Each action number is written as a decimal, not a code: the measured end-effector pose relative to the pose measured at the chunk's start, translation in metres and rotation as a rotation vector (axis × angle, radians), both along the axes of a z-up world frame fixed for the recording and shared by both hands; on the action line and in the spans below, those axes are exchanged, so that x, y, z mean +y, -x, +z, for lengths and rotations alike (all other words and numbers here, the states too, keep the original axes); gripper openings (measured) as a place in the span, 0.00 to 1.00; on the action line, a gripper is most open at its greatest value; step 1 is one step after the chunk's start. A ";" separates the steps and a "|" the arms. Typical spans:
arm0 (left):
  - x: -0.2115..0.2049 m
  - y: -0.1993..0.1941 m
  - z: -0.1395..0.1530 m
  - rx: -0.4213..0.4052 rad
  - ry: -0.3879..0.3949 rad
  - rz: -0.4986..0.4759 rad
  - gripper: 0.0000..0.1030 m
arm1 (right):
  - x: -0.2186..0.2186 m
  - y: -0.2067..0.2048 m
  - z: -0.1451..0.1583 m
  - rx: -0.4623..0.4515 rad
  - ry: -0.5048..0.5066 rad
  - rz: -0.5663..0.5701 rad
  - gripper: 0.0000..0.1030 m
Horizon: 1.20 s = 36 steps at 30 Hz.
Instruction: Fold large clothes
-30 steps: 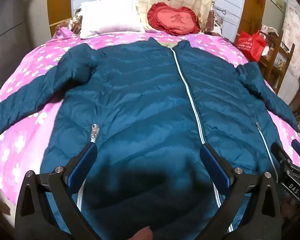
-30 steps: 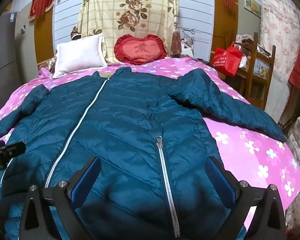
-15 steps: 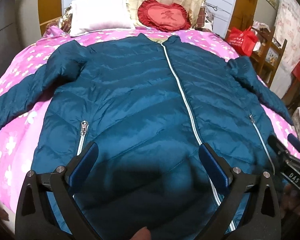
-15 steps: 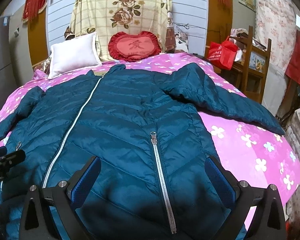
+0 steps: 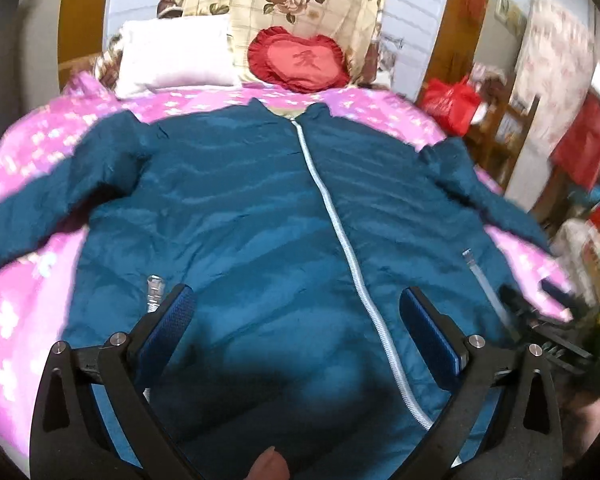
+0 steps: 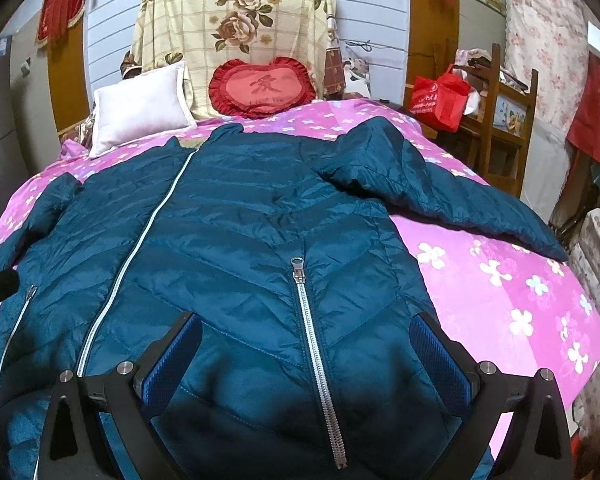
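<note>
A large teal puffer jacket (image 5: 260, 216) lies front up and zipped on a pink flowered bed, sleeves spread to both sides; it also shows in the right wrist view (image 6: 260, 240). My left gripper (image 5: 296, 308) is open and empty, hovering above the jacket's lower front, left of the centre zip. My right gripper (image 6: 306, 336) is open and empty above the right pocket zip (image 6: 316, 344). The right gripper's tip shows at the right edge of the left wrist view (image 5: 540, 312).
The pink bedspread (image 6: 500, 280) is bare right of the jacket. A white pillow (image 6: 140, 108) and a red heart cushion (image 6: 264, 88) lie at the head. A red bag (image 6: 440, 96) and wooden shelving (image 6: 504, 120) stand right of the bed.
Both grippers have risen or drawn back a little, so the jacket sits lower in view. The left view is blurred by motion. The jacket has not moved.
</note>
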State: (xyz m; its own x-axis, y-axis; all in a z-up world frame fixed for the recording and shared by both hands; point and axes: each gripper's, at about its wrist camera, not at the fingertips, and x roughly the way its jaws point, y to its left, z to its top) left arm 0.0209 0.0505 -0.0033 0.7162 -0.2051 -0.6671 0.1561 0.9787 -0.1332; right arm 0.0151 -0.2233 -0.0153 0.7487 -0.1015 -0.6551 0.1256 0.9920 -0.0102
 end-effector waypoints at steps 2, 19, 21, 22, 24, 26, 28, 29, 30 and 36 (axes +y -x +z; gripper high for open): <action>-0.003 0.001 0.001 -0.009 -0.060 0.027 1.00 | 0.000 0.000 0.000 -0.002 0.002 0.003 1.00; 0.016 -0.007 -0.014 0.031 -0.054 0.119 0.99 | 0.002 -0.003 -0.001 0.000 0.003 -0.001 1.00; 0.016 -0.006 -0.015 0.033 -0.038 0.115 0.99 | 0.002 -0.004 -0.001 0.002 0.000 -0.001 1.00; 0.017 -0.005 -0.015 0.026 -0.026 0.110 0.99 | 0.002 -0.005 0.000 0.000 -0.002 -0.001 1.00; 0.019 -0.002 -0.013 0.008 -0.012 0.107 0.99 | 0.003 -0.005 0.001 -0.003 -0.003 -0.001 1.00; 0.019 0.001 -0.011 -0.015 -0.021 0.121 0.99 | 0.004 -0.006 0.000 -0.003 -0.005 -0.002 1.00; 0.018 0.003 -0.008 -0.036 -0.038 0.143 0.99 | 0.004 -0.006 0.001 0.000 -0.007 0.001 1.00; 0.019 0.004 -0.007 -0.047 -0.042 0.154 0.99 | 0.005 -0.006 0.000 0.009 -0.007 0.001 1.00; 0.020 0.004 -0.007 -0.051 -0.041 0.162 0.99 | 0.006 -0.007 0.000 0.011 -0.009 0.003 1.00; 0.024 0.004 -0.009 -0.056 0.002 0.172 0.99 | 0.006 -0.007 -0.002 0.019 -0.005 -0.003 1.00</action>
